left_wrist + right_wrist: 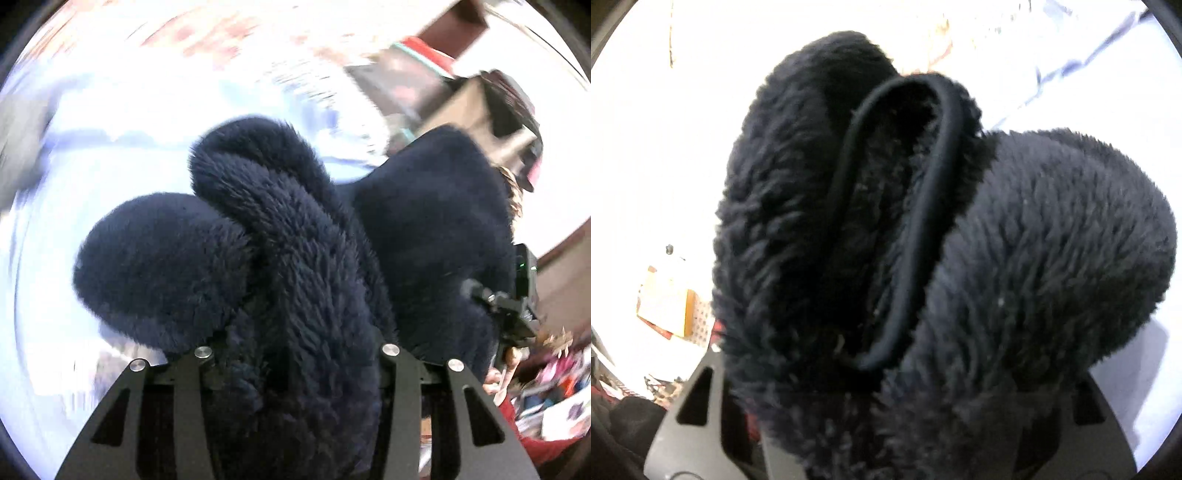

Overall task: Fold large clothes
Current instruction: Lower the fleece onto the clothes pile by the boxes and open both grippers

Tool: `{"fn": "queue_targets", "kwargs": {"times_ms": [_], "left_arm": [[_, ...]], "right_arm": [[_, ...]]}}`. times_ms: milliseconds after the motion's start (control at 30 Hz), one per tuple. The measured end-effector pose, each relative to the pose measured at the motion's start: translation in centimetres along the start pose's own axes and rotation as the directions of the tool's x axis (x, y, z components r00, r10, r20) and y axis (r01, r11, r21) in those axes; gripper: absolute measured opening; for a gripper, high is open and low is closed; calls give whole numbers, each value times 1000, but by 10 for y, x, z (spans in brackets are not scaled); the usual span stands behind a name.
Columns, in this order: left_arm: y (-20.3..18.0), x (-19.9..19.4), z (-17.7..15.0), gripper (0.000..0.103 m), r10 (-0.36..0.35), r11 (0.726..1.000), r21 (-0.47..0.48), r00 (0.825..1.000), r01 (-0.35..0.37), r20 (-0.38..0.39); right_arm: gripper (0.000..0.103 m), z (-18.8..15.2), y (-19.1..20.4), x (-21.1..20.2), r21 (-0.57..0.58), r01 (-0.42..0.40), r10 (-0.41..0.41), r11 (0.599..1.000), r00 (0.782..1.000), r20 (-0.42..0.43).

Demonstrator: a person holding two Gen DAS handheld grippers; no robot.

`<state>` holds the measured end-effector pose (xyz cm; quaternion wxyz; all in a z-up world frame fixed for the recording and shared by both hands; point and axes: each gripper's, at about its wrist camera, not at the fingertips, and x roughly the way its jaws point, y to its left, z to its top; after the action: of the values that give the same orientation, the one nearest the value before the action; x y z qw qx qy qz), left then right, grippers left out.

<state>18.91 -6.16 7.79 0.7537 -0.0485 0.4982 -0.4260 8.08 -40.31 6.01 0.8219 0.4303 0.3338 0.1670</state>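
A dark navy fleece garment (295, 266) bulges up between the fingers of my left gripper (295, 369), which is shut on it; the fleece hides the fingertips. In the right wrist view the same fleece garment (1015, 258) fills the frame, with a black piped hem (916, 221) looping through it. My right gripper (886, 424) is shut on the fleece, its tips buried in the fabric. The right gripper (513, 306) also shows at the right edge of the left wrist view, holding the garment's other part.
A pale blue-white sheet (110, 155) lies under the garment, blurred. Brown furniture (454, 22) and a dark box (491, 110) stand at the upper right. Colourful clutter (554, 387) lies at the right. A yellow-white box (668, 302) sits at the left in the right wrist view.
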Motion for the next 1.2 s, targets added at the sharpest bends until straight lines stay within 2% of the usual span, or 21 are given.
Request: {"fn": "queue_targets", "kwargs": {"times_ms": [133, 200, 300, 367, 400, 433, 467, 500, 533, 567, 600, 633, 667, 733, 767, 800, 867, 900, 967, 1033, 1200], "left_arm": [[-76, 40, 69, 66, -70, 989, 129, 998, 69, 6], [-116, 65, 102, 65, -87, 975, 206, 996, 82, 15], [-185, 107, 163, 65, -123, 944, 312, 992, 107, 33], [-223, 134, 193, 65, -122, 932, 353, 989, 88, 77], [-239, 154, 209, 65, -94, 928, 370, 989, 46, 111], [-253, 182, 224, 69, -16, 924, 380, 988, -43, 152], [-262, 212, 234, 71, 97, 911, 381, 981, -156, 170], [-264, 239, 239, 71, 203, 889, 381, 965, -252, 164], [-261, 275, 243, 71, 321, 858, 376, 937, -350, 140], [-254, 297, 244, 71, 394, 837, 364, 911, -409, 119], [-242, 320, 239, 71, 465, 814, 346, 880, -466, 92], [-230, 330, 232, 71, 489, 809, 334, 869, -483, 74], [-216, 338, 223, 71, 495, 818, 310, 867, -484, 49], [-193, 340, 203, 71, 474, 843, 283, 880, -458, 12], [-185, 340, 192, 71, 461, 851, 286, 888, -441, -1], [-180, 337, 181, 71, 457, 849, 298, 890, -436, -1], [-180, 326, 169, 71, 437, 851, 318, 899, -418, 13], [-179, 317, 160, 71, 426, 852, 327, 904, -410, 23], [-184, 299, 146, 71, 397, 856, 341, 917, -388, 48], [-192, 274, 126, 71, 360, 861, 356, 930, -362, 76], [-206, 217, 70, 71, 293, 858, 398, 946, -324, 139]], "right_arm": [[56, 44, -18, -76, -40, 24, -16, 999, 983, 183], [56, 73, -27, -123, -72, 71, -47, 995, 954, 295], [55, 108, -47, -180, -69, 132, -88, 989, 894, 439], [55, 127, -67, -213, -38, 185, -136, 982, 833, 536], [56, 132, -82, -235, -8, 224, -178, 975, 796, 579], [60, 143, -107, -252, 88, 308, -293, 947, 722, 627], [72, 149, -129, -261, 205, 374, -414, 904, 653, 634], [92, 155, -153, -266, 334, 439, -546, 834, 573, 611], [98, 157, -171, -266, 406, 478, -623, 779, 518, 586], [98, 161, -197, -263, 471, 533, -709, 703, 465, 531], [98, 166, -220, -257, 511, 598, -786, 617, 430, 445], [98, 167, -246, -251, 542, 668, -860, 510, 383, 338], [97, 159, -260, -252, 555, 698, -891, 453, 334, 309], [96, 137, -258, -265, 569, 666, -871, 482, 296, 392], [96, 129, -250, -268, 578, 642, -857, 504, 289, 427], [96, 117, -234, -270, 581, 620, -839, 527, 269, 473], [96, 96, -197, -262, 562, 617, -803, 550, 206, 560], [96, 92, -188, -267, 541, 636, -790, 549, 185, 584], [96, 59, -159, -265, 484, 682, -774, 548, 194, 603], [96, 40, -140, -233, 434, 716, -773, 547, 233, 590], [97, -50, -104, -155, 368, 753, -815, 546, 377, 439]]}}
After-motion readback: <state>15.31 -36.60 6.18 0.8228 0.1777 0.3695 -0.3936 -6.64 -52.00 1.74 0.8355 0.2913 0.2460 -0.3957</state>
